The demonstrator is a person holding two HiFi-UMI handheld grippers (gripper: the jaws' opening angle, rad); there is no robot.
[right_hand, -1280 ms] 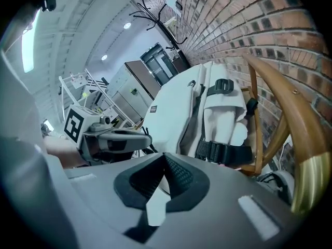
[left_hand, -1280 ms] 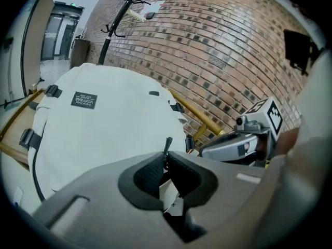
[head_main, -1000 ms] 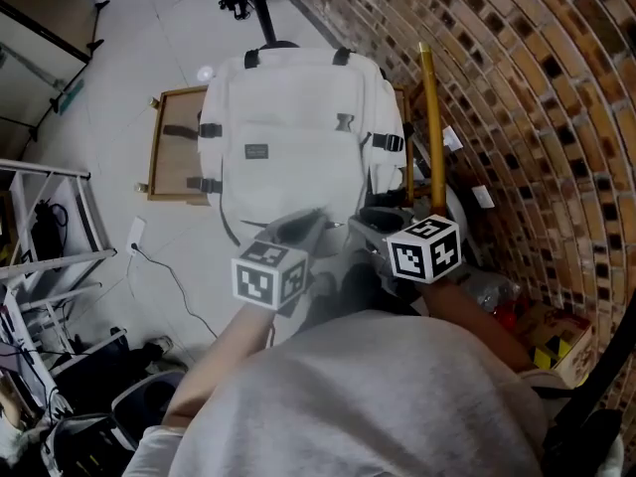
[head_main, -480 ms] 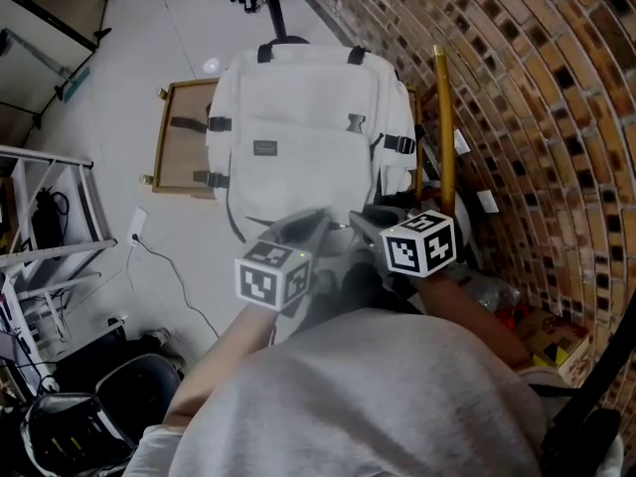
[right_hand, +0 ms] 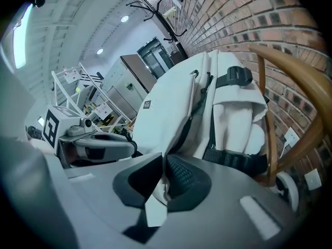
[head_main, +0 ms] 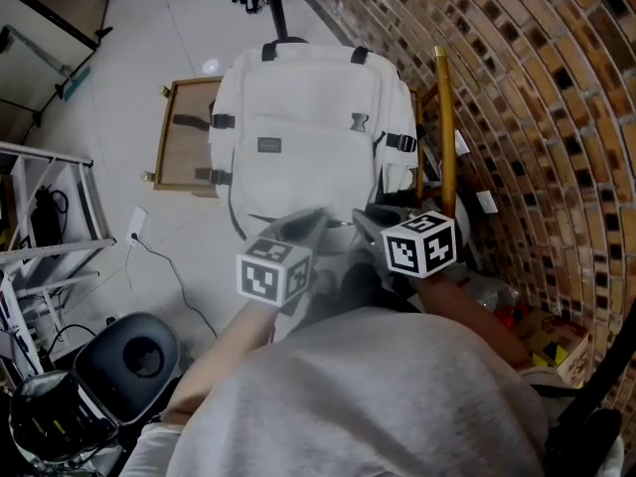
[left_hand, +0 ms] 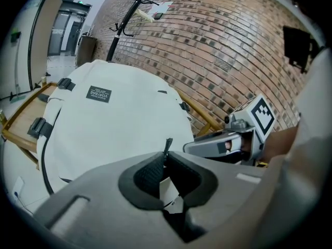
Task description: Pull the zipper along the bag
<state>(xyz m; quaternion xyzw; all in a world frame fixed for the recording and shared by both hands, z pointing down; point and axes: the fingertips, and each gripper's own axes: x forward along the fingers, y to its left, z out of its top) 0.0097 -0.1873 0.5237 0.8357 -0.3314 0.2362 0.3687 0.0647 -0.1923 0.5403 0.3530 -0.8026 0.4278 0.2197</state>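
Observation:
A white backpack (head_main: 303, 137) lies on a wooden chair by the brick wall, its lower edge toward me. My left gripper (head_main: 316, 219) is shut at that edge on a thin dark zipper pull (left_hand: 167, 144), which sticks up between its pads. My right gripper (head_main: 360, 219) sits just to its right. Its jaws have just been closing, and they now pinch a fold of the bag's white fabric (right_hand: 158, 188). In the right gripper view the bag's side (right_hand: 171, 113) with its black straps and buckle (right_hand: 236, 77) rises ahead.
The wooden chair frame (head_main: 169, 147) carries the bag, and its curved back rail (head_main: 444, 127) runs along the brick wall (head_main: 537, 87). A black round stool (head_main: 134, 351) and a metal rack (head_main: 40, 217) stand at the left. A cable (head_main: 169, 271) trails over the floor.
Both grippers stay at the bag's lower edge. The view has shifted slightly, and the black stool at lower left shows more fully.

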